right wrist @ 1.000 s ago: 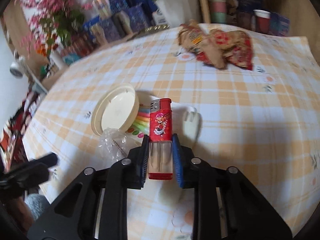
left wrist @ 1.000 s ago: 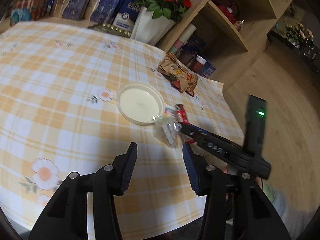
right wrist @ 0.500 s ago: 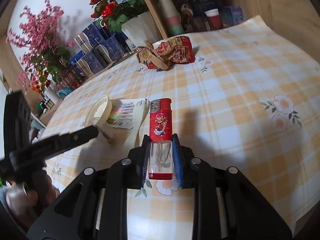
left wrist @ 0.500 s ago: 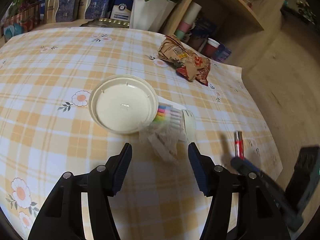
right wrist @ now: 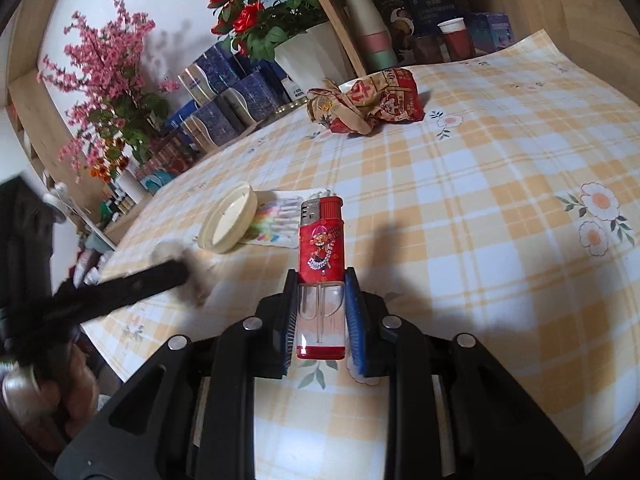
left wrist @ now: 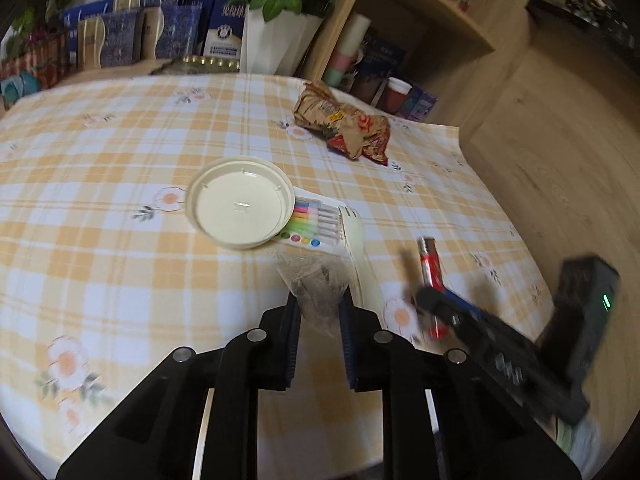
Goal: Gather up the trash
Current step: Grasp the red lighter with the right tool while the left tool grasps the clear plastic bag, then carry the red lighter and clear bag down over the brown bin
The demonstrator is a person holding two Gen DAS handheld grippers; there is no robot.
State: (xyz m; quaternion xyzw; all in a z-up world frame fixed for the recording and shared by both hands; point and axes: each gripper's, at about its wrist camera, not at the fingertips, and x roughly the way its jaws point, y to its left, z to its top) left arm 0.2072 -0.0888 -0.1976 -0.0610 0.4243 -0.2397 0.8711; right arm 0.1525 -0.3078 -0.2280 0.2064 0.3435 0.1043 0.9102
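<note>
Left wrist: left tongs [left wrist: 319, 304] just closed, pinching clear wrapper [left wrist: 316, 280] (crumpled); right tongs [right wrist: 322, 280] clamp lighter [right wrist: 321, 252].

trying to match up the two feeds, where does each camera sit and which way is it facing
Left wrist: sits on the left gripper, angled down across the checked table toward the shelves; its own fingers pinch a clear plastic wrapper, and the right gripper shows at right.
Right wrist: sits on the right gripper, aimed over the table at the flowers; it clamps a red lighter, a hand at lower left.
Shared: cream lid, crumpled snack bag, lighter.
</note>
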